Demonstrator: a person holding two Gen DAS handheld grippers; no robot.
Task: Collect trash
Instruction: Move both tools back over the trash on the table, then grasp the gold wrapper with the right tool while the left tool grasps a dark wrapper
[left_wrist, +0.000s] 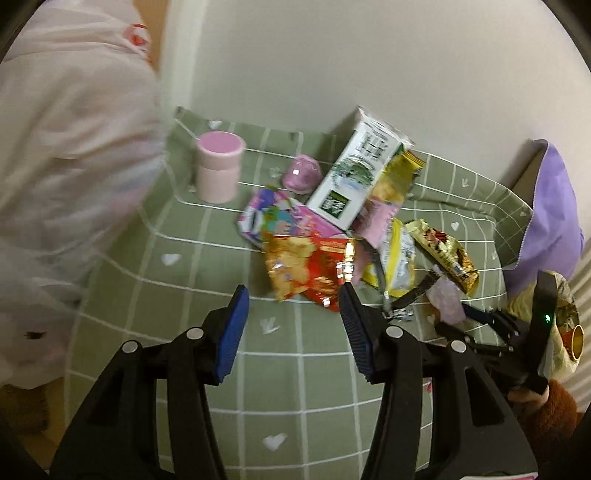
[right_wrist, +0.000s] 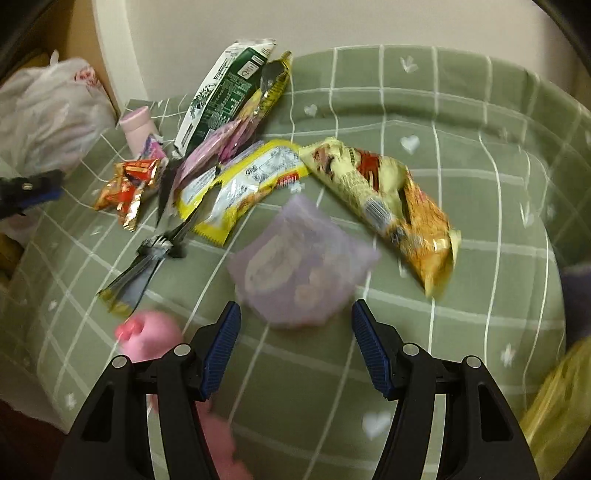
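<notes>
Snack wrappers lie on a green checked cloth (left_wrist: 295, 387). In the left wrist view my left gripper (left_wrist: 293, 295) is open and empty, just short of a red and gold wrapper (left_wrist: 306, 269). Behind it lie a pink wrapper (left_wrist: 280, 218), a green and white carton (left_wrist: 358, 173) and a yellow wrapper (left_wrist: 399, 258). In the right wrist view my right gripper (right_wrist: 295, 314) is open around a pale purple wrapper (right_wrist: 299, 258), blurred, not gripped. A gold wrapper (right_wrist: 399, 206), a yellow wrapper (right_wrist: 243, 184) and the carton (right_wrist: 221, 96) lie beyond.
A white plastic bag (left_wrist: 70, 147) hangs at the left; it also shows in the right wrist view (right_wrist: 48, 110). A pink jar (left_wrist: 218, 166) and small pink object (left_wrist: 301, 173) stand at the back. A purple cushion (left_wrist: 554, 214) lies right. A pink toy (right_wrist: 151, 336) lies near my right gripper.
</notes>
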